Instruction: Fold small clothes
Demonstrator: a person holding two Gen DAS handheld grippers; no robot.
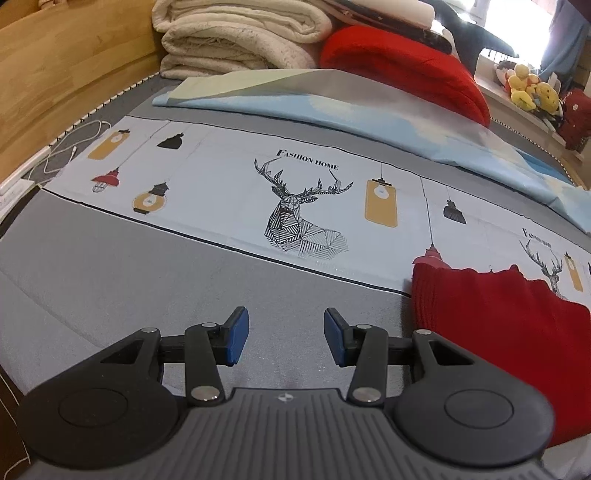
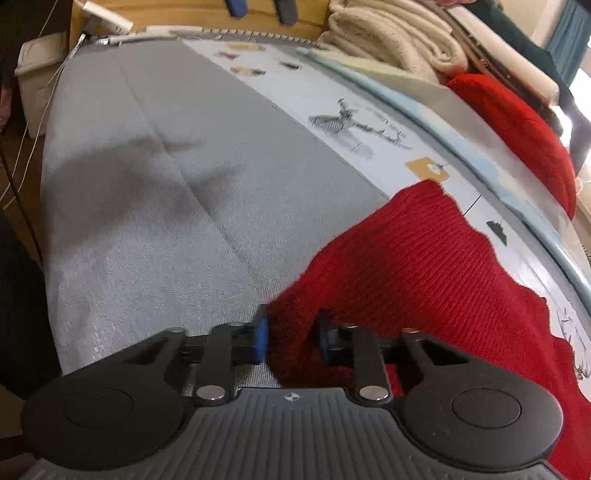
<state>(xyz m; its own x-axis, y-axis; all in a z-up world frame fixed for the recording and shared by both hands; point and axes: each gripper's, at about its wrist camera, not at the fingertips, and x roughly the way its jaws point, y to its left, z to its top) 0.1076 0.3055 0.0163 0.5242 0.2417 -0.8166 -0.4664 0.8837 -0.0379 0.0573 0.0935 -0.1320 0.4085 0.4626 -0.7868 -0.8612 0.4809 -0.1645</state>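
On grey bedsheet [image 1: 110, 266]: one red knit garment [image 2: 406, 266], edge pinched by right tongs [image 2: 291, 334]; left tongs [image 1: 286, 336] half-open, empty.

Loads of open space on the grey bedspread [image 1: 110, 266], flat and bare all the way to the printed deer strip [image 1: 295, 206], so a gripper can slide around there no problem. The red knit garment [image 2: 424, 266] takes up the right side. Farther back it gets crowded: a folded blue sheet [image 1: 332, 107] lies across the bed, with a stack of cream blankets [image 1: 240, 33] and a red pillow [image 1: 406, 62] behind it. The wooden bed frame [image 1: 55, 74] walls off the left, and a white cable [image 1: 74, 144] lies loose beside it.
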